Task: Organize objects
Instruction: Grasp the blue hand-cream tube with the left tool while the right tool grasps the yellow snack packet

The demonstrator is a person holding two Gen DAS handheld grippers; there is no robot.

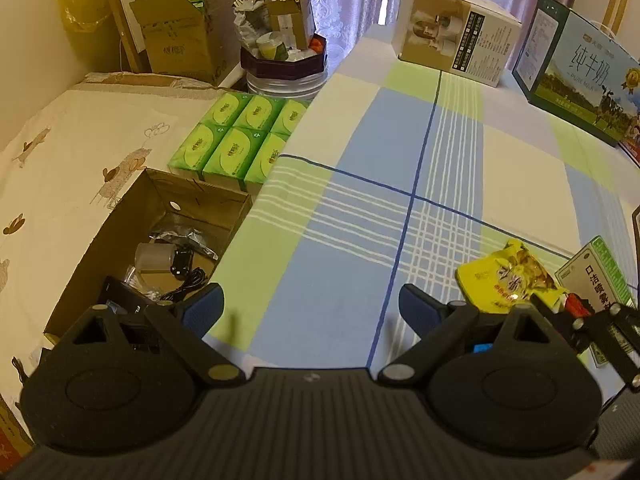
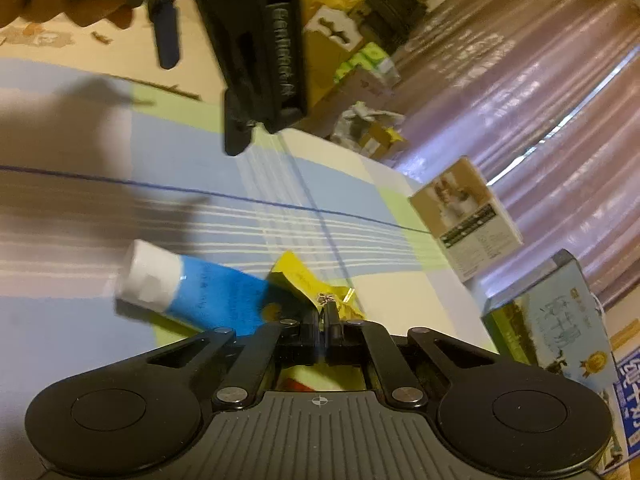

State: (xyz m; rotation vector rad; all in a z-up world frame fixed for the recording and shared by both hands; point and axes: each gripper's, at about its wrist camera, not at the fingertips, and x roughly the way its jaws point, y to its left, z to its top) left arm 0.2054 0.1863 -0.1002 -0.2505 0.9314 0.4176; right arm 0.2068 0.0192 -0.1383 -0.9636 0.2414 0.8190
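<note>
A yellow snack packet lies on the checked cloth at the lower right of the left wrist view. My right gripper is shut on the near edge of the packet. In the left wrist view the right gripper reaches in from the right edge. A blue tube with a white cap lies just left of the packet and touches it. My left gripper hovers open over bare cloth, left of the packet, with nothing between its fingers.
A green-and-white box lies right of the packet. An open cardboard box with cables sits left of the table, beside green tissue packs. A beige box and a milk carton stand at the far edge.
</note>
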